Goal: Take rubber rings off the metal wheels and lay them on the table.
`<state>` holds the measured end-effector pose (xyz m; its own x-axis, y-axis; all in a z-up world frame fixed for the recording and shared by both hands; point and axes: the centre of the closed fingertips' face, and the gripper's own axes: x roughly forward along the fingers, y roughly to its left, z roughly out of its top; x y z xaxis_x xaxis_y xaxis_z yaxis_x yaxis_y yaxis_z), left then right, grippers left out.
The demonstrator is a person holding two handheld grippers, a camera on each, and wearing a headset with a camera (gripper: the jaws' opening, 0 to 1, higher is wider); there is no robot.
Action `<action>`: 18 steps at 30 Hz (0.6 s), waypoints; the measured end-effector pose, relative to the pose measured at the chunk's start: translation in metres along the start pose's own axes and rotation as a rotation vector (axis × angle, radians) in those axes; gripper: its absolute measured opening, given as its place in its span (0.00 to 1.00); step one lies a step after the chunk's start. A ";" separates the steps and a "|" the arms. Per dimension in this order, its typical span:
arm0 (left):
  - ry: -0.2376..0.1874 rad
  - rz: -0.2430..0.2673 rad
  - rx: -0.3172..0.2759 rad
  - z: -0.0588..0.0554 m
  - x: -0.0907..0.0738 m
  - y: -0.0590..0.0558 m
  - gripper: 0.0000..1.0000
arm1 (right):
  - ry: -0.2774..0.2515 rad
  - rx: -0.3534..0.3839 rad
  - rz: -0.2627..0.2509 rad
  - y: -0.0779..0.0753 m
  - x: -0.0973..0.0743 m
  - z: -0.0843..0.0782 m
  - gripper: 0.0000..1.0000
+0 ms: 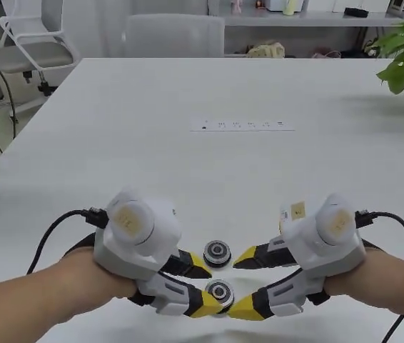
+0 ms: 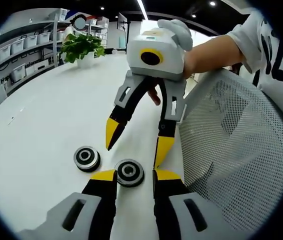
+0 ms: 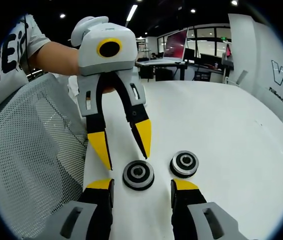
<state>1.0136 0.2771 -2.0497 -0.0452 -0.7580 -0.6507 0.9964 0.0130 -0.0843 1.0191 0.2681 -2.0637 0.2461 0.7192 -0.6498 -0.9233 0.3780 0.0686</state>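
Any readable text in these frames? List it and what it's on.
"W": large letter on the wall; the smaller line below it is blurred.
Shirt print: cut-off letters, unreadable.
Printed strip on the table: too small.
Sticker on the right gripper: too small.

Metal wheels, two pieces: near wheel (image 1: 220,291), far wheel (image 1: 217,254).
Each a small round disc with bright metal face, dark hub and dark outer ring, lying flat on the white table (image 1: 188,171); just beside one another, not touching.
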 end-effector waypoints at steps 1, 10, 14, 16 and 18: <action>0.002 -0.003 -0.003 -0.001 0.001 0.000 0.23 | 0.001 0.000 0.001 0.000 0.000 -0.001 0.43; -0.008 -0.005 -0.033 0.000 0.009 0.001 0.18 | 0.007 0.005 0.005 0.001 0.001 -0.005 0.43; -0.001 0.000 -0.029 -0.002 0.010 0.002 0.16 | 0.006 0.008 0.007 0.002 0.001 -0.005 0.43; 0.006 0.007 -0.012 -0.004 0.011 0.001 0.16 | 0.005 0.009 0.009 0.002 0.002 -0.005 0.43; 0.000 0.013 0.011 -0.003 0.012 0.002 0.15 | 0.005 0.011 0.009 0.002 0.002 -0.006 0.42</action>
<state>1.0145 0.2703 -2.0597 -0.0323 -0.7581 -0.6514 0.9976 0.0157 -0.0678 1.0164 0.2669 -2.0691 0.2364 0.7196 -0.6529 -0.9222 0.3778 0.0825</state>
